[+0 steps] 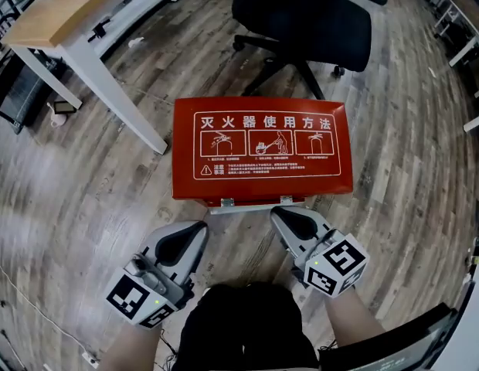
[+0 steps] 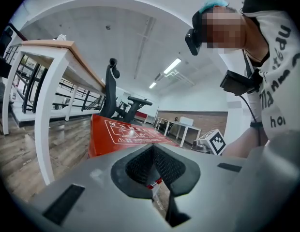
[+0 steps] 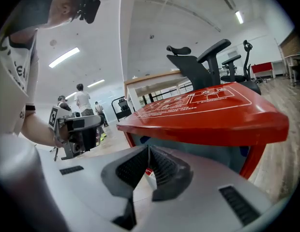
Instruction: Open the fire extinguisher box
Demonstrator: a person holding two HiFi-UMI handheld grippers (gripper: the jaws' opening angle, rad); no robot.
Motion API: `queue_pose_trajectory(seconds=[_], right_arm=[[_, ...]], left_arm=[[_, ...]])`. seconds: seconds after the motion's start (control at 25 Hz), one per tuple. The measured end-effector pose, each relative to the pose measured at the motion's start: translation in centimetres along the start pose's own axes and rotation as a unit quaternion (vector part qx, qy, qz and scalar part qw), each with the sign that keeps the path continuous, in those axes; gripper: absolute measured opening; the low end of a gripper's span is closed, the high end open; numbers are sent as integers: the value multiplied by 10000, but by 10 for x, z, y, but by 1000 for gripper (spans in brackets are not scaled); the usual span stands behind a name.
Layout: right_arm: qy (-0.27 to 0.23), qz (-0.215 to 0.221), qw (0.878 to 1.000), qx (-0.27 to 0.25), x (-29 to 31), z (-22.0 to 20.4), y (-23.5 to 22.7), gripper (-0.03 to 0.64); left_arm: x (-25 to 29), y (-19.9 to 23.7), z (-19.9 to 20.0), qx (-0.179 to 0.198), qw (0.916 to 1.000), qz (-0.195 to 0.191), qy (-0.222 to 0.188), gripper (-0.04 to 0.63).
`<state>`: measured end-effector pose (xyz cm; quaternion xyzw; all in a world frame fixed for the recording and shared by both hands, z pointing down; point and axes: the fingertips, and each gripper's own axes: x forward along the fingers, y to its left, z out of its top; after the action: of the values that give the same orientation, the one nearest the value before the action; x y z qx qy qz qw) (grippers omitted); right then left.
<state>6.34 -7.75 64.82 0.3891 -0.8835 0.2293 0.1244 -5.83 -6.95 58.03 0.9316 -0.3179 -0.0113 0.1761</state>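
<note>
The red fire extinguisher box (image 1: 261, 147) stands on the wood floor in front of me, its lid printed with white instructions. Two small metal latches (image 1: 228, 202) sit on its near edge. My left gripper (image 1: 195, 230) is shut and empty, a short way in front of the box's near left corner. My right gripper (image 1: 282, 215) is also shut and empty, its tips just short of the near edge by the right latch. In the left gripper view the box (image 2: 126, 132) lies beyond the closed left gripper (image 2: 153, 149). In the right gripper view the lid (image 3: 208, 108) overhangs just past the right gripper (image 3: 149, 151).
A black office chair (image 1: 301, 14) stands right behind the box. A wooden desk (image 1: 69, 10) with white legs (image 1: 108, 83) is at the far left. More furniture lines the right edge (image 1: 463, 45). Several people (image 3: 82, 100) stand far off in the right gripper view.
</note>
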Motion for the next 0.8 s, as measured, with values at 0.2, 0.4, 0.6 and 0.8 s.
queue_pose_trajectory(seconds=[0.2,0.4,0.6,0.8], right_arm=[[-112,472,9978,-441,11,-4,1,12],[-253,695,9944,-753,20,-5,-1,14],[-505,818,9923,-782,24,-12,-4,31],[-742,891,9896,-853,29,-14,-3,83]], left_arm=[[9,4,-13,-18,9994,-289,-178,6],[24,4,-18,161,9968,-741,-270,6],[28,-4,-20,636,9923,-982,-398,6],[19,6,-29,1004,9907,-824,-401,6]])
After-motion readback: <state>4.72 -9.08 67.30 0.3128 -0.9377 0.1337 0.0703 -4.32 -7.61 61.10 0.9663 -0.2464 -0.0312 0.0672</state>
